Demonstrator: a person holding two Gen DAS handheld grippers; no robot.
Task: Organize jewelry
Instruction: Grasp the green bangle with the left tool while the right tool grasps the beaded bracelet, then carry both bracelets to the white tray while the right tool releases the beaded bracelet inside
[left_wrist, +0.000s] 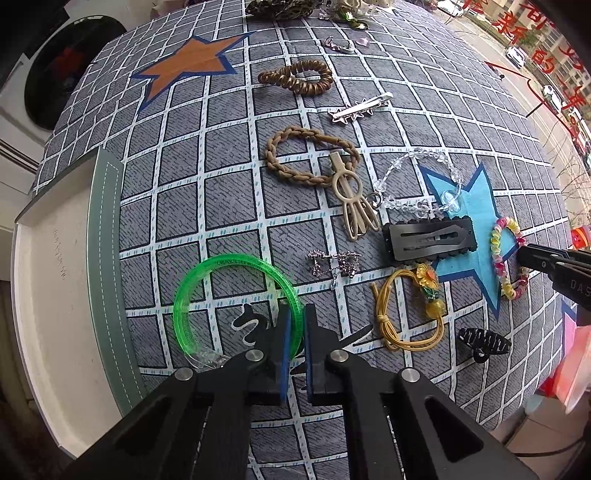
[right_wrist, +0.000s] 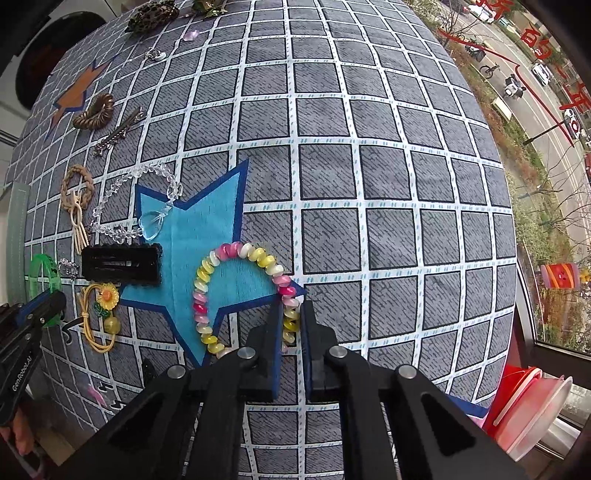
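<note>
Jewelry scattered over a grey checked tablecloth (left_wrist: 229, 206) with star patches, none of it sorted yet, the white-lined green box (left_wrist: 55, 258) waiting off the cloth's left edge. Translucent green plastic bangle (left_wrist: 236, 295) lying flat near that box, its rim pinched between the blue-padded fingers of the left gripper (left_wrist: 295, 328), closed on it from straight above. Pastel beaded bracelet of pink, yellow and white beads (right_wrist: 236, 291) lying on the blue star patch (right_wrist: 199, 236), one side caught between the closed fingers of the right gripper (right_wrist: 291, 321), likewise pointing down. Likely trouble from here: the hard, slick bangle held only across a thin rim, so apt to pivot or squirt out on lifting; the bracelet's rounded beads apt to roll under the pads, and an elastic string liable to stretch or sag and snag the black scalloped snap clip (right_wrist: 122, 267) nearby. Also the yellow elastic hair tie with a sunflower charm (left_wrist: 413, 306) and the small silver chain piece (left_wrist: 332, 264) close enough to the bangle to be dragged along. Readable writing: "GenRobot.AI" in white along the left gripper's body in the right view; "DAS", cut off, on the right gripper's body in the left view; large red characters on the window glass, only partly legible, among them 新, 的 and 年
</note>
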